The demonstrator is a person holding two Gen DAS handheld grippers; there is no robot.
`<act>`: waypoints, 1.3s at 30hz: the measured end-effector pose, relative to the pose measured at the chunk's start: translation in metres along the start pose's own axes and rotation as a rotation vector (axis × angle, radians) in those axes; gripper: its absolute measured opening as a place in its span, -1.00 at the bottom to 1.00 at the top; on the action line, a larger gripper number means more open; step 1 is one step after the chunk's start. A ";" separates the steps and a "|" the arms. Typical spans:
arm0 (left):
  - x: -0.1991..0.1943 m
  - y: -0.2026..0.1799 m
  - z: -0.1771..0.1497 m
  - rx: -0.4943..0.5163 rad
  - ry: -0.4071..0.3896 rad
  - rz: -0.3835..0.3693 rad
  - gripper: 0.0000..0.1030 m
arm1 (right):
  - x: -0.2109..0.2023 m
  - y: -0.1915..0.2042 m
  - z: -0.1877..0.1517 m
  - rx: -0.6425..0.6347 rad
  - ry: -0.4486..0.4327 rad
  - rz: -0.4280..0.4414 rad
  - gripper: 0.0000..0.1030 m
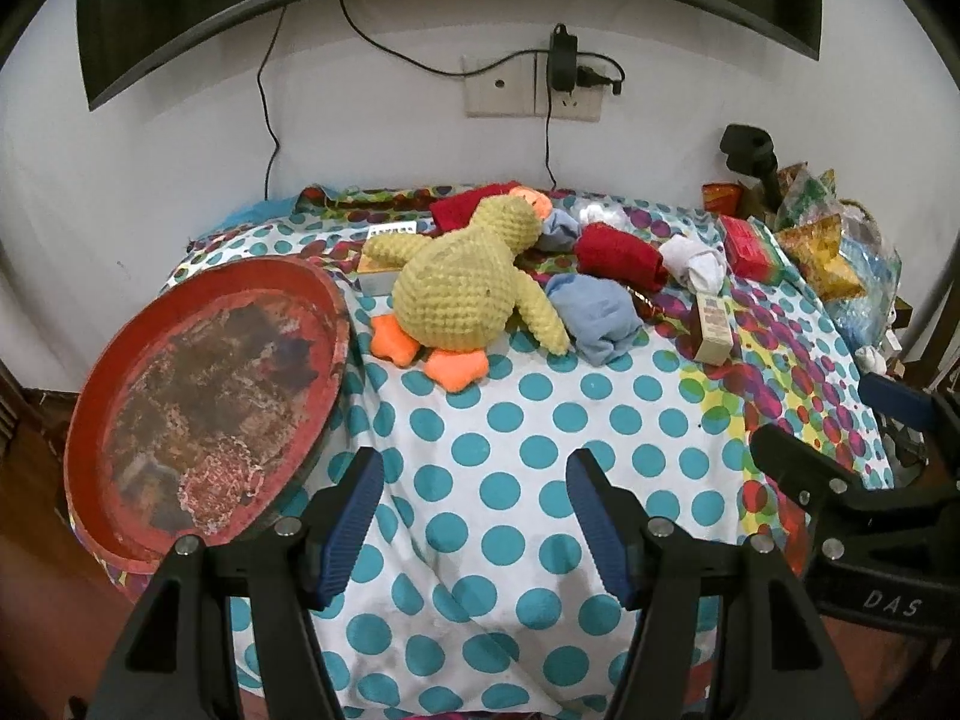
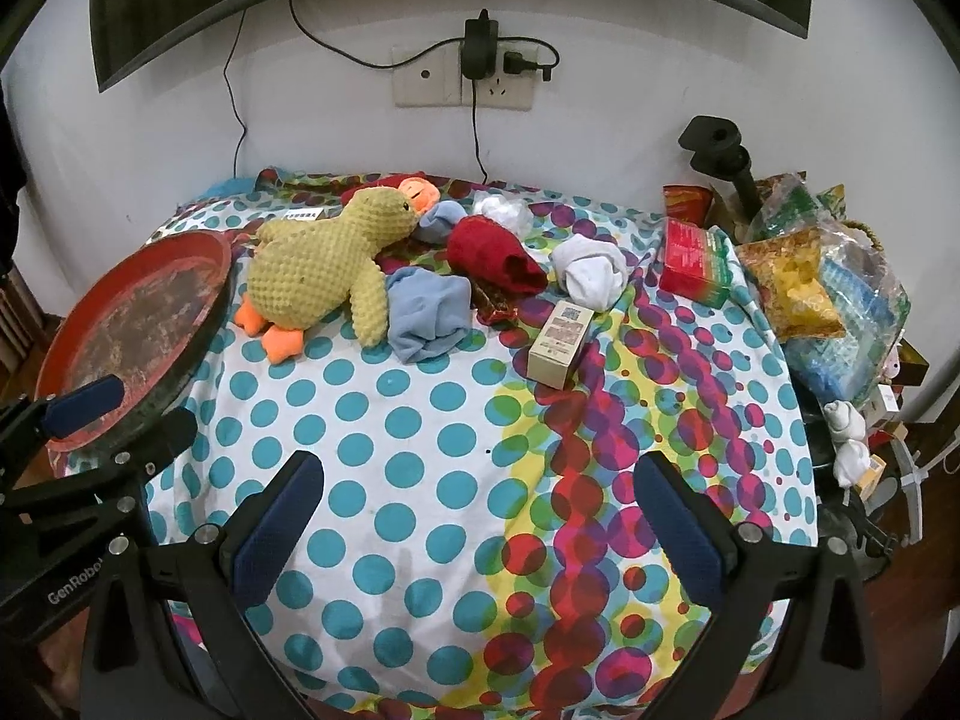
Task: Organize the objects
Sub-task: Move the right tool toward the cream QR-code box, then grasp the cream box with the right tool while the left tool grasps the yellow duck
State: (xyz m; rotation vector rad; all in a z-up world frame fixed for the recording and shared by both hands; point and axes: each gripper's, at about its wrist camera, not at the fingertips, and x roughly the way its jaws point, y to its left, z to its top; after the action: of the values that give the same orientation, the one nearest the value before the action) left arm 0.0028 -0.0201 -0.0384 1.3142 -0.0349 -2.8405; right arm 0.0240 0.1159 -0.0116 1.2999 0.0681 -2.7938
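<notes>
A yellow plush duck [image 1: 462, 294] [image 2: 312, 264] lies on the dotted tablecloth [image 1: 528, 420] [image 2: 420, 420] beside a worn red round tray [image 1: 204, 372] [image 2: 132, 312] at the left edge. To the duck's right lie a blue cloth [image 1: 594, 312] [image 2: 429, 312], a red sock [image 1: 621, 255] [image 2: 492, 258], a white sock [image 1: 696, 261] [image 2: 591, 273], a small beige box [image 1: 714, 330] [image 2: 561, 339] and a red-green box [image 1: 750, 246] [image 2: 693, 261]. My left gripper [image 1: 474, 480] [image 2: 120, 420] hovers open by the tray's near rim. My right gripper [image 2: 480, 480] [image 1: 840, 426] hangs open over the near cloth, empty.
Snack bags [image 1: 822, 252] [image 2: 798, 288] and a black stand [image 2: 720, 150] crowd the right back corner. Rolled white socks [image 2: 846, 438] hang off the right edge. A wall socket with cables [image 2: 480, 72] and a screen sit behind the table.
</notes>
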 end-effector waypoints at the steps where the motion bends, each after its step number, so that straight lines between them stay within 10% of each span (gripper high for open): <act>1: 0.002 0.000 -0.001 -0.001 0.001 0.000 0.26 | 0.001 0.000 0.000 0.002 0.000 0.002 0.99; 11: 0.027 0.014 -0.007 -0.021 0.036 -0.024 0.26 | 0.028 -0.016 -0.001 0.049 0.014 0.029 0.94; 28: 0.064 0.026 -0.001 0.002 0.001 -0.015 0.26 | 0.116 -0.054 0.027 0.086 0.016 0.055 -0.14; 39: 0.072 0.005 0.010 0.122 -0.052 -0.020 0.26 | 0.152 -0.055 0.035 0.050 0.033 0.031 -0.35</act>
State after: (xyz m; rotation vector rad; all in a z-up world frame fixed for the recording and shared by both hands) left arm -0.0515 -0.0261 -0.0872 1.2670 -0.2001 -2.9313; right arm -0.1043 0.1628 -0.1045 1.3467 -0.0206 -2.7657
